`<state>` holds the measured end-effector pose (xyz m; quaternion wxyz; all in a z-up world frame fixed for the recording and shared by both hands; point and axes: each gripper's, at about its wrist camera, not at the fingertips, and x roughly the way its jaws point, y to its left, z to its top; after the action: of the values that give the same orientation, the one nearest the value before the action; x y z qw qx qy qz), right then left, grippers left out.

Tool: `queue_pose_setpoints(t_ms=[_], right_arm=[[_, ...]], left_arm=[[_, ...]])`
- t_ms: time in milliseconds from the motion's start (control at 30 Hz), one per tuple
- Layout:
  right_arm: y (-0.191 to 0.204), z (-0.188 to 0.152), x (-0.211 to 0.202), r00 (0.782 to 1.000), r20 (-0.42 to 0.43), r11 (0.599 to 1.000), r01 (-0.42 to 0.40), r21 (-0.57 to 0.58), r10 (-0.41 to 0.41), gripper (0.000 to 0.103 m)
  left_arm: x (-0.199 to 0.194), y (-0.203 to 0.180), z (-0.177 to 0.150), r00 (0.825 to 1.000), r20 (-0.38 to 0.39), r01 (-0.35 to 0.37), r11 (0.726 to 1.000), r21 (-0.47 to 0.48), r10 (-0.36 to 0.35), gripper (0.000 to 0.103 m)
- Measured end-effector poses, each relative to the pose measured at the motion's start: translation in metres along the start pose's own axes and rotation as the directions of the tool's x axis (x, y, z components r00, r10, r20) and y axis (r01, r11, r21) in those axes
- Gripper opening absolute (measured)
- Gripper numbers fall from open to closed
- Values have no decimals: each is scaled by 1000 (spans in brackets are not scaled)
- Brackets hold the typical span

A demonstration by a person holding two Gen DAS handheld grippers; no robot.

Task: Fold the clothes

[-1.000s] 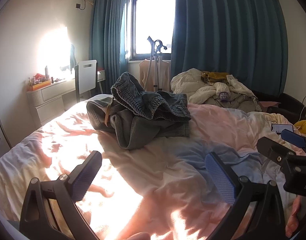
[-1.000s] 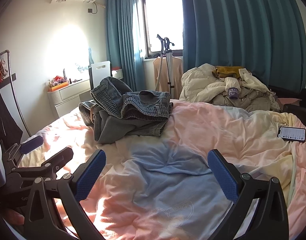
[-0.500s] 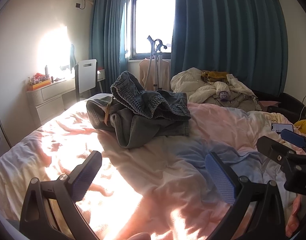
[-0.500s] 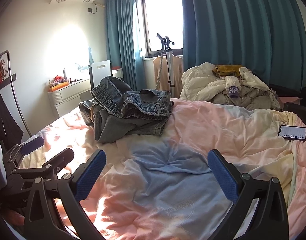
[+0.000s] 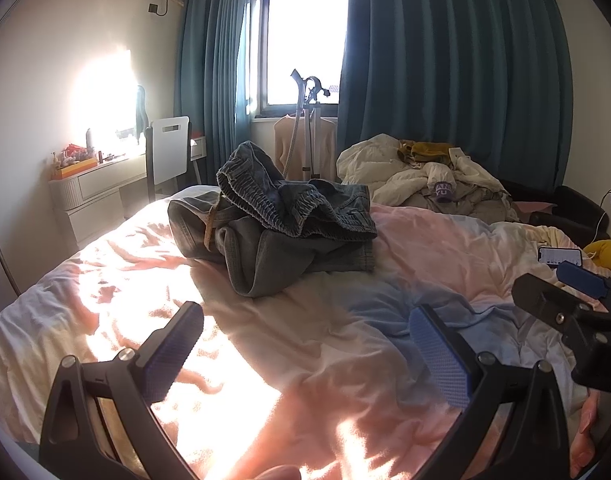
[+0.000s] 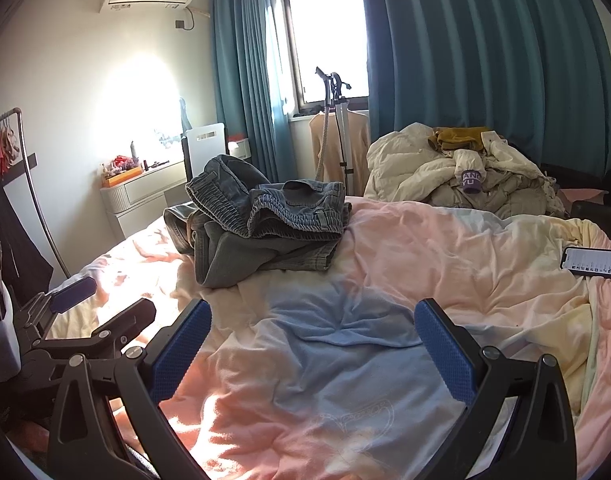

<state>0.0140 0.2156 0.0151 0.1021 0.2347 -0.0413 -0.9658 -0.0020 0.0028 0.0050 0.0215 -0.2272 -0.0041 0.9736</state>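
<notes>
A heap of denim clothes lies crumpled on the bed, grey jeans under a blue piece with an elastic waistband; it also shows in the right wrist view. My left gripper is open and empty, low over the pastel duvet, well short of the heap. My right gripper is open and empty, over the blue patch of the duvet, also short of the heap. Each gripper shows at the edge of the other's view: the right one in the left wrist view, the left one in the right wrist view.
A pile of cream bedding and clothes sits at the far right of the bed. A phone lies on the duvet at right. A garment steamer stand, a white desk and a chair stand beyond the bed.
Both views have shifted very slightly; the heap sits a touch lower in the right wrist view. Both grippers remain open and empty.
</notes>
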Motion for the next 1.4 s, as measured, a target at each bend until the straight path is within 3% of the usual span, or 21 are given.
queue_pose_setpoints(t_ms=[400, 567, 733, 867, 1067, 1167, 1267, 1333, 1400], right_arm=[[-17, -4, 18, 995, -53, 992, -74, 98, 79, 103], [-28, -4, 45, 982, -99, 971, -139, 194, 160, 101], [-37, 0, 93, 949, -155, 921, -215, 325, 276, 93], [-40, 11, 141, 919, -133, 847, -277, 455, 372, 91], [-31, 34, 238, 851, -48, 658, -368, 656, 524, 80], [-21, 45, 281, 832, -9, 592, -387, 707, 554, 79], [-20, 46, 316, 811, 45, 481, -390, 785, 583, 74], [-21, 45, 333, 806, 78, 419, -386, 822, 587, 68], [-23, 46, 345, 808, 103, 377, -379, 845, 581, 46]], left_arm=[[22, 28, 89, 997, 73, 31, 998, -51, -27, 103], [55, 49, 91, 998, 67, 17, 998, -58, -13, 103], [92, 74, 90, 999, 47, 31, 996, -83, -27, 103], [120, 94, 81, 999, 28, 44, 991, -127, -41, 103], [157, 118, 66, 999, -21, 31, 980, -194, -36, 103], [168, 129, 62, 1000, -17, 21, 974, -227, -26, 103], [179, 140, 58, 999, -23, 41, 962, -271, -49, 103], [184, 144, 55, 998, -24, 53, 957, -286, -62, 103], [187, 147, 53, 997, -18, 64, 954, -294, -72, 103]])
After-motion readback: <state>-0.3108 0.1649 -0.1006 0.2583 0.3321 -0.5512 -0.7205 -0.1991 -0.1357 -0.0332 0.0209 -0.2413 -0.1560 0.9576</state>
